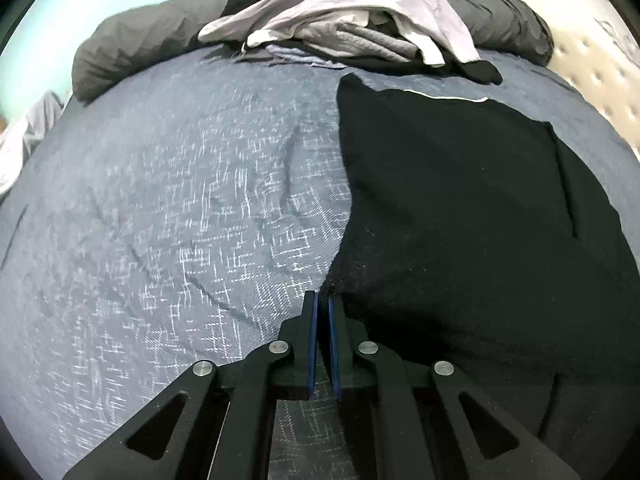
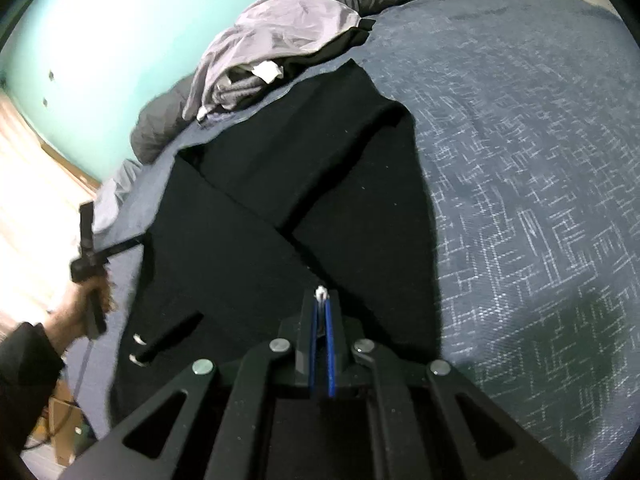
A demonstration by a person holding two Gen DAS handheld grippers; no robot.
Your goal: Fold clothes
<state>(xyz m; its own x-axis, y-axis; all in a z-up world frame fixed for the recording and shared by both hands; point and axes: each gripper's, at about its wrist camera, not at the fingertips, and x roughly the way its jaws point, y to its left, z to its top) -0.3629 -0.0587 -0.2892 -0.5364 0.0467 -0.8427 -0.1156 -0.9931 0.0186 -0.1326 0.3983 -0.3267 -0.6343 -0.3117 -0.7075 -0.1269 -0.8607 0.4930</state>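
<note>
A black garment (image 1: 460, 208) lies partly folded on the bed, one flap crossing over another (image 2: 280, 184). Two drawstring ends with pale tips (image 2: 138, 349) rest on its near left part. My left gripper (image 1: 323, 300) is at the garment's left edge with its blue pads closed on the dark fabric. In the right wrist view a hand (image 2: 86, 300) holds that left gripper (image 2: 138, 239) at the same edge. My right gripper (image 2: 321, 294) is over the garment's near middle, shut on the fabric, and a small white bit shows at its tips.
The bed's blue-grey patterned cover (image 1: 168, 208) stretches to the left of the garment and to the right (image 2: 520, 160). A pile of lilac and grey clothes (image 1: 340, 12) lies at the far end on a dark grey pillow (image 1: 136, 44). A beige tufted headboard (image 1: 592, 80) stands far right.
</note>
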